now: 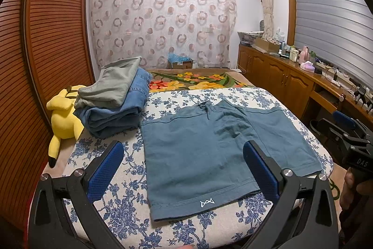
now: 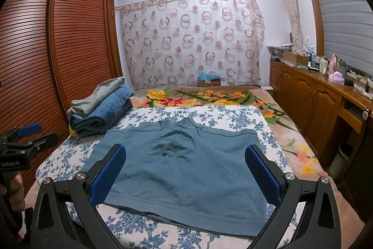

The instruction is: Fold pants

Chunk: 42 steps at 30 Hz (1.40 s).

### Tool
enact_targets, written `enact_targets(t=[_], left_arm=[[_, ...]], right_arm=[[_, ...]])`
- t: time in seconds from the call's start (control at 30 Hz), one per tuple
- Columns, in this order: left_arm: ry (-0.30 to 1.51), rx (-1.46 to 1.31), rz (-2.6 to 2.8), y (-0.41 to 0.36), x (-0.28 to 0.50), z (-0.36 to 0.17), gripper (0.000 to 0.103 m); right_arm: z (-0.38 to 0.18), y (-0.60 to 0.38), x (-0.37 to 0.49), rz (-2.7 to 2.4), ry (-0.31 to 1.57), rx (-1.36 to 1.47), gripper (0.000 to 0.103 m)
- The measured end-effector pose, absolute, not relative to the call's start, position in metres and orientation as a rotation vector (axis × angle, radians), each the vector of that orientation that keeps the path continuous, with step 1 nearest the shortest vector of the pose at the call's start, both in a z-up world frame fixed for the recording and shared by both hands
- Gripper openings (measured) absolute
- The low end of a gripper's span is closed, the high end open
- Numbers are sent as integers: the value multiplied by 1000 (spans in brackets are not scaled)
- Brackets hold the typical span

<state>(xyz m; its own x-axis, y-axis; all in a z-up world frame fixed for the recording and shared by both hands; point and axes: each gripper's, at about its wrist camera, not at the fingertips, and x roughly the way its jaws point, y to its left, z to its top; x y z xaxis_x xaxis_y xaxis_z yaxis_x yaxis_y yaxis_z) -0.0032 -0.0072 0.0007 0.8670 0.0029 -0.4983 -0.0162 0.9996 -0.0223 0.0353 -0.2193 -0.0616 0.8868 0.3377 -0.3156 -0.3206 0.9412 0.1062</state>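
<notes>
Teal shorts (image 1: 209, 148) lie spread flat on a blue-flowered white board (image 1: 112, 214), waistband far, leg hems near; a small white logo marks the left hem. They also show in the right wrist view (image 2: 186, 167). My left gripper (image 1: 184, 169) is open, above the near left leg hem, holding nothing. My right gripper (image 2: 185, 172) is open, above the near right leg hem, holding nothing. The right gripper's body shows at the right edge of the left wrist view (image 1: 345, 137).
A stack of folded jeans and grey pants (image 1: 114, 104) sits at the board's far left, next to a yellow plush toy (image 1: 63, 118). A floral blanket (image 2: 209, 95) covers the bed beyond. A wardrobe (image 2: 46, 50) stands left, wooden cabinets (image 2: 314, 104) right.
</notes>
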Motion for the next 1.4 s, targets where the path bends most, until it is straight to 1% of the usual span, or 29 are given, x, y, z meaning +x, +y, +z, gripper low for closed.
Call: enact_targets(t=[1.4], left_arm=[[515,-20,3,-19,-7,13,102]], right_arm=[[-63,-218,36,345,337,54,102]])
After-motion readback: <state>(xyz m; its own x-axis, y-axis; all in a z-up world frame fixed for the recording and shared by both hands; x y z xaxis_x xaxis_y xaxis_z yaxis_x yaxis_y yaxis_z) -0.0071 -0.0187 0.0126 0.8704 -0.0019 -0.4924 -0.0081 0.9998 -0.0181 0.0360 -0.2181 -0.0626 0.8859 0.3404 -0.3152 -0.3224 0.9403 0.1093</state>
